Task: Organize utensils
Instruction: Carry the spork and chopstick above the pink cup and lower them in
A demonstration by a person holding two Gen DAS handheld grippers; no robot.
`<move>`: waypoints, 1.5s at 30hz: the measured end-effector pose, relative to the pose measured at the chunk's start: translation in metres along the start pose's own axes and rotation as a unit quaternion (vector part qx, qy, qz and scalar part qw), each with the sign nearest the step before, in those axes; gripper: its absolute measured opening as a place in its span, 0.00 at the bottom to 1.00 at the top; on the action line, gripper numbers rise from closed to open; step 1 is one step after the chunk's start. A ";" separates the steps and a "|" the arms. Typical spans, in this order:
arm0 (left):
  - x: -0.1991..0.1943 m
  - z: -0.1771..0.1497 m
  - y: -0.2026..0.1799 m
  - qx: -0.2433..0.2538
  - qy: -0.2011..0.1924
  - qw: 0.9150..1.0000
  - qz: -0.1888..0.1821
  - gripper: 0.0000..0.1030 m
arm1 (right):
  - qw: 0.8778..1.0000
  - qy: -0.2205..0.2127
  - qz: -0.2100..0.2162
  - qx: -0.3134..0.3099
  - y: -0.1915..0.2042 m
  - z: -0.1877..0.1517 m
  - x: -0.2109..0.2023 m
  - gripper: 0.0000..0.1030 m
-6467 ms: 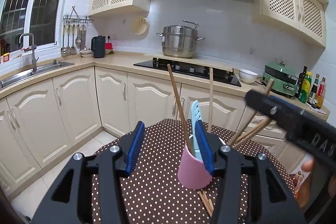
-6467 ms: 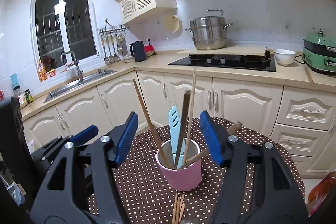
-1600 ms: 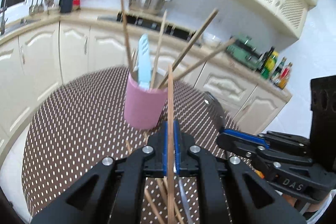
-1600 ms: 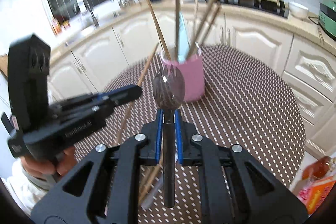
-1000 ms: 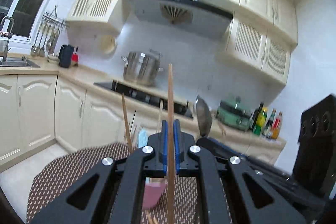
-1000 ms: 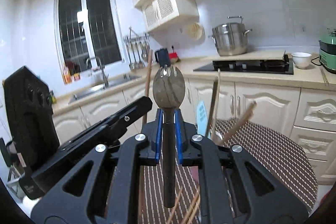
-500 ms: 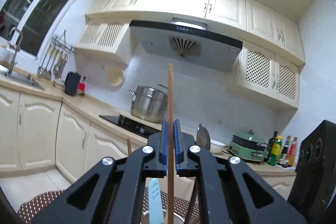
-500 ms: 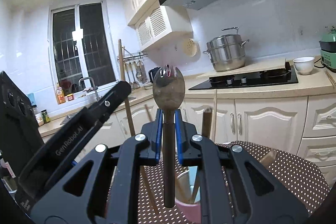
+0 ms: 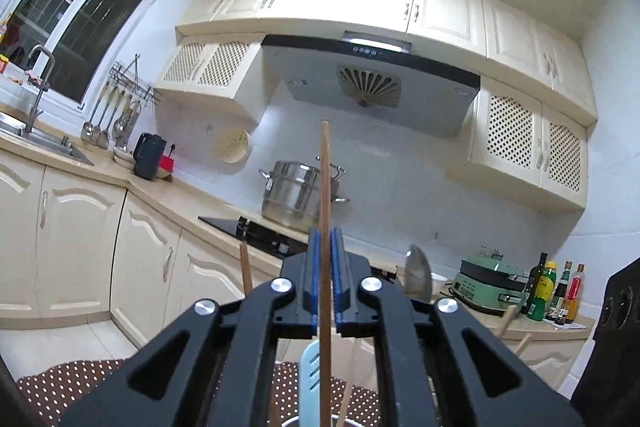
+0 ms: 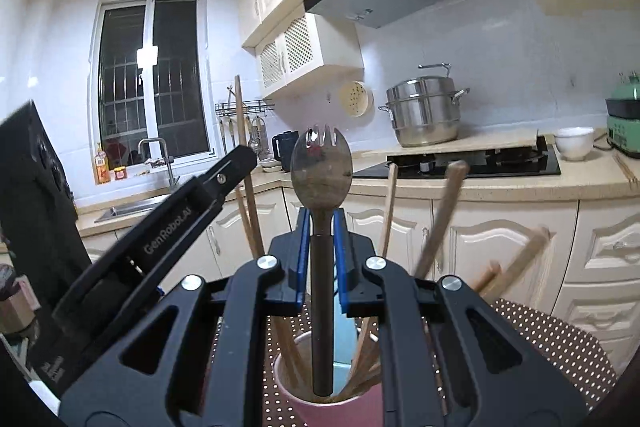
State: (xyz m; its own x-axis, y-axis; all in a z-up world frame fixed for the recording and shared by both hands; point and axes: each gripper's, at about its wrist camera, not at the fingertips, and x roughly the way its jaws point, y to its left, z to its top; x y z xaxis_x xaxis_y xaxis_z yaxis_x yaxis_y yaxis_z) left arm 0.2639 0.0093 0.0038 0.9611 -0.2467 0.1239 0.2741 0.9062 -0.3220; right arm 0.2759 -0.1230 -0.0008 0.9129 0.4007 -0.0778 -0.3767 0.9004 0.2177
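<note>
My left gripper (image 9: 325, 279) is shut on a wooden chopstick (image 9: 324, 211) held upright, its lower end reaching down toward the cup below. My right gripper (image 10: 321, 255) is shut on a dark spork (image 10: 321, 171), held upright with its handle end inside the pink cup (image 10: 340, 409). The cup stands on the dotted table (image 10: 560, 343) and holds several chopsticks (image 10: 436, 223) and a light blue utensil (image 9: 310, 379). The left gripper (image 10: 192, 211) also shows at left in the right wrist view, with its chopstick (image 10: 242, 147).
Kitchen counter with a steel pot (image 9: 294, 193) on a black hob (image 10: 480, 159), a green appliance (image 9: 492, 287), bottles (image 9: 556, 287), a white bowl (image 10: 574, 143) and a sink (image 9: 36, 139). Cabinets stand behind the table.
Both grippers have lowered their utensils upright over the cup; the spork's handle now reaches into the cup. Both stay shut on their utensils.
</note>
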 end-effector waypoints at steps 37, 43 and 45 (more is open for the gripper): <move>-0.041 -0.022 0.020 0.052 0.109 0.992 0.019 0.35 | 0.999 0.043 -0.001 0.013 0.001 -0.023 -0.009 0.12; -0.048 -0.024 0.022 0.074 0.127 0.987 0.060 0.37 | 0.999 0.048 -0.006 0.014 0.004 -0.027 -0.011 0.12; -0.050 -0.024 0.023 0.080 0.130 0.986 0.071 0.40 | 0.999 0.049 -0.007 0.013 0.005 -0.027 -0.012 0.13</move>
State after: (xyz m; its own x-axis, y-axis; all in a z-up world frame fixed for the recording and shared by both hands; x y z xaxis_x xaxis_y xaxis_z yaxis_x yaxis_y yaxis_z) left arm 0.2227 0.0346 -0.0321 0.9710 -0.1745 -0.1634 0.1475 0.9752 -0.1649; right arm 0.2592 -0.1188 -0.0251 0.8975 0.4041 -0.1765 -0.3585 0.9018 0.2415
